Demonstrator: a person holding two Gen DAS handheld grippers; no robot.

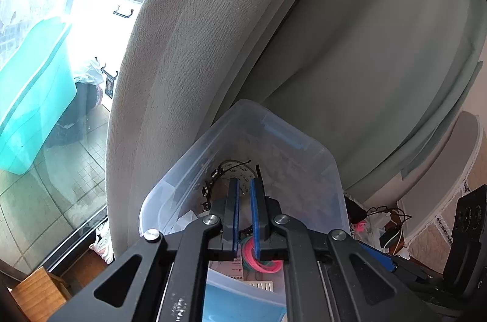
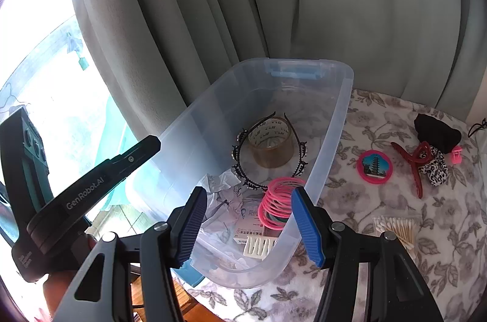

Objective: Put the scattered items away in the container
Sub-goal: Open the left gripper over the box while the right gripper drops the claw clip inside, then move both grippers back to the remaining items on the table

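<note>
While one bin sits, one tape roll

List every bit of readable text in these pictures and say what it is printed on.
"GenRobot.AI": on the black left gripper arm, right wrist view.
Medicine box in the clear bin: red and dark print, too small to read.
Tape roll: dark marks on its inner face, unreadable.
Small white print low on the left gripper's body: blurred.
</note>
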